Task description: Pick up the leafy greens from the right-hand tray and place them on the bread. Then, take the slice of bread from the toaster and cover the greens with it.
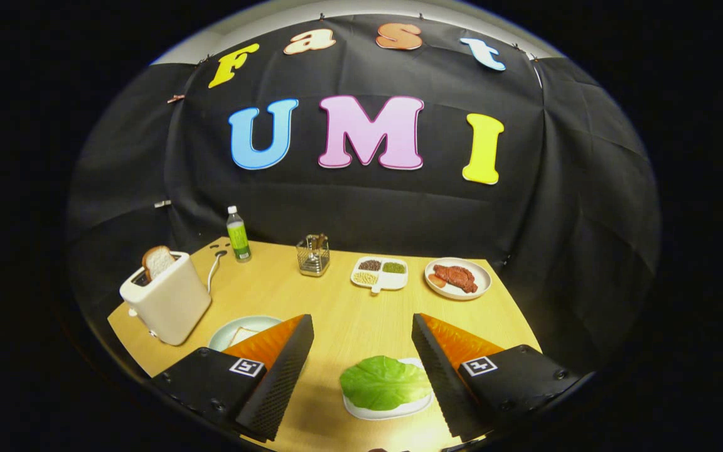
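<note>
Gripper view looks down across a wooden table [349, 314] with the tongs [361, 329] held wide apart above it, clamped on nothing. Between the two fingers, closer to the right one, a leaf of greens [383, 382] lies on a small white tray [393, 411]; the right finger covers the tray's far right edge. Behind the left finger sits a pale plate [236, 329] with a slice of bread [243, 336] on it, partly hidden by that finger. Just beside the plate, farther left, stands a cream toaster [167, 301] with a second slice of bread [158, 260] sticking up out of its slot, and a white cord [213, 270] runs from the toaster toward the back of the table. Well beyond the fingers, along the far edge, stand a green bottle [237, 235], a wire holder [313, 255], a divided dish of grains [380, 274] and a round plate with meat [458, 278]. Black cloth hangs behind the table.
</note>
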A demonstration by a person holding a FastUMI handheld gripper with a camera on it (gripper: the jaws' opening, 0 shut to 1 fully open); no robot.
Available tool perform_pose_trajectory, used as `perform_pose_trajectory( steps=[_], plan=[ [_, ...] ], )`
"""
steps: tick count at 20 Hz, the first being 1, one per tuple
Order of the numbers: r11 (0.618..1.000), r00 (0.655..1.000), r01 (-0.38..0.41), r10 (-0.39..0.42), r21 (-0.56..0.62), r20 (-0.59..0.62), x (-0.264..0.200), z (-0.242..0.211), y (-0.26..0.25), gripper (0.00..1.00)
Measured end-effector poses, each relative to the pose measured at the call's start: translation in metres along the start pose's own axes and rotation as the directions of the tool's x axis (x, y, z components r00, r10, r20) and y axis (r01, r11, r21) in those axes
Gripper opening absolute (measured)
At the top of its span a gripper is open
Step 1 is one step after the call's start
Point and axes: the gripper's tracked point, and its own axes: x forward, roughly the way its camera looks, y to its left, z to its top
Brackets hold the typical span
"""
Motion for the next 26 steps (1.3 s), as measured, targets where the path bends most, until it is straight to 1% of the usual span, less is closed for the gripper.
perform_pose_trajectory(
  steps=[6, 10, 13, 19, 23, 25, 26],
  plan=[
    [1.0, 0.991, -0.03, 0.029, -0.005, -0.132, 0.034, -0.069, -0.023, 0.98],
    [0.999, 0.969, -0.046, 0.049, 0.02, -0.244, 0.047, -0.117, -0.029, 0.98],
    [0.998, 0.954, -0.055, 0.054, 0.005, -0.296, 0.057, -0.146, -0.034, 0.98],
    [0.996, 0.946, -0.074, 0.057, -0.042, -0.319, 0.073, -0.168, -0.035, 0.98],
    [0.997, 0.93, -0.073, 0.055, -0.035, -0.362, 0.079, -0.187, -0.035, 0.99],
    [0.996, 0.927, -0.089, 0.075, -0.022, -0.368, 0.08, -0.187, -0.032, 1.0],
    [0.996, 0.925, -0.091, 0.081, -0.01, -0.37, 0.079, -0.188, -0.032, 0.98]
  ],
)
